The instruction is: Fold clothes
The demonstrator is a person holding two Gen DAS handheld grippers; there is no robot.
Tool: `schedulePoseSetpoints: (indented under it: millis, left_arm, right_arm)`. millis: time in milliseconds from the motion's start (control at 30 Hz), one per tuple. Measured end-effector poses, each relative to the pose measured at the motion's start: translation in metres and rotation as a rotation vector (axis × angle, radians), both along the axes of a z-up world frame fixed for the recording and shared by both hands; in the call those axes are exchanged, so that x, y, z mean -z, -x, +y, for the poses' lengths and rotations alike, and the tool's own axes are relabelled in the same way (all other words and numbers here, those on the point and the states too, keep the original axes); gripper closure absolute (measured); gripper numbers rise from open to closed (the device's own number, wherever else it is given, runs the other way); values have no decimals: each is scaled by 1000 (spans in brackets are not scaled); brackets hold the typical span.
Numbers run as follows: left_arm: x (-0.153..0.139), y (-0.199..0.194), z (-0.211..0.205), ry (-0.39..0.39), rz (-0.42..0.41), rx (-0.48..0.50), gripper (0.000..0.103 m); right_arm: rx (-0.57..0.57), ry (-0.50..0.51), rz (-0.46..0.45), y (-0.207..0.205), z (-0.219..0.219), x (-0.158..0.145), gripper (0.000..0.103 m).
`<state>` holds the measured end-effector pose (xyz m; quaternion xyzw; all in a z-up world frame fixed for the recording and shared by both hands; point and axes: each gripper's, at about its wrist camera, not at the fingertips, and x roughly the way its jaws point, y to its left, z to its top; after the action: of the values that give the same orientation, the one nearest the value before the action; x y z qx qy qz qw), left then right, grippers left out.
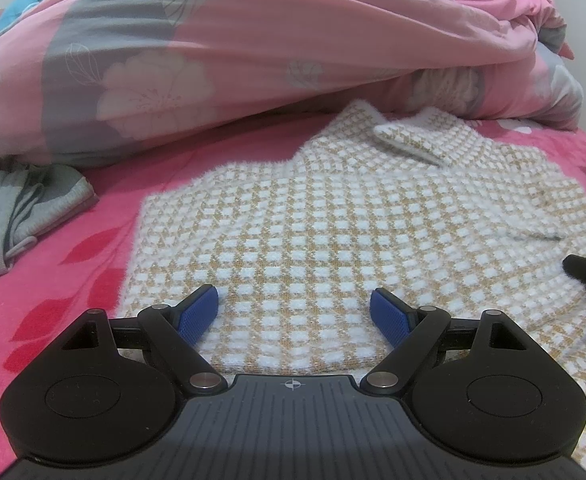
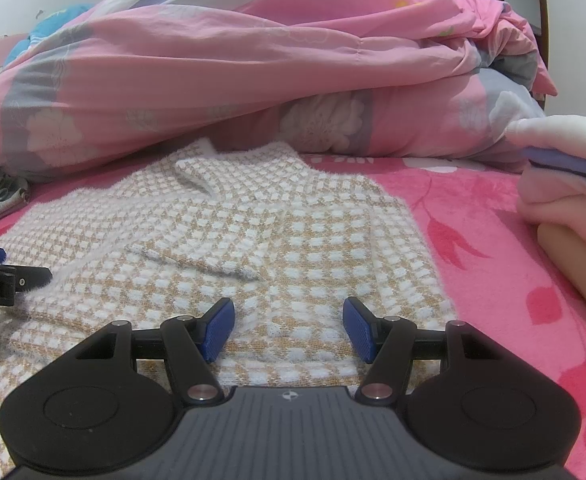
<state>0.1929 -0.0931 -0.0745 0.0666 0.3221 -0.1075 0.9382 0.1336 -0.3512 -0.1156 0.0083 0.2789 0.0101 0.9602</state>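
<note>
— On the bed [image 1: 53, 280], the sweater [image 1: 333, 220] lies flat, sleeves folded in. Holding it?
— No. My left hand-held gripper [image 1: 295, 312] and right hand-held gripper [image 2: 289, 328] gape, empty, over its hem. Next I'd pinch the hem and fold upward.

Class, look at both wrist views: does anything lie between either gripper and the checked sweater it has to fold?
Nothing visible does. The left gripper and the right gripper both hang open directly over the checked sweater. The grey garment lies off to the side.
</note>
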Motion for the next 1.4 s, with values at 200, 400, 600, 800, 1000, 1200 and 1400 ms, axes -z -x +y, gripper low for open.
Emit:
schedulePoseSetpoints:
  millis: [200,400,600,800,1000,1200,1400]
  left_arm:
    - [-1,0,-1,-2,3,-1,18]
    - [-1,0,-1,-6,6,-2,18]
    - [-1,0,-2,-11,6,-3,18]
    - [-2,-1,-3,-17,8,-6,18]
    - [-2,0,-3,-24,2,-6,18]
    - [-1,2,-4,-30,-5,-4,17]
    - [-3,0,-1,-18,2,11,17]
  right_arm:
    - [1,-2,2,0,0,0,40]
    - [2,-3,2,0,0,0,40]
    - [4,-4,4,0,0,0,40]
    - [5,-5,4,0,0,0,40]
    - [6,-6,4,0,1,0,40]
    - [6,-8,4,0,1,1,40]
    - [7,-9,6,0,0,1,40]
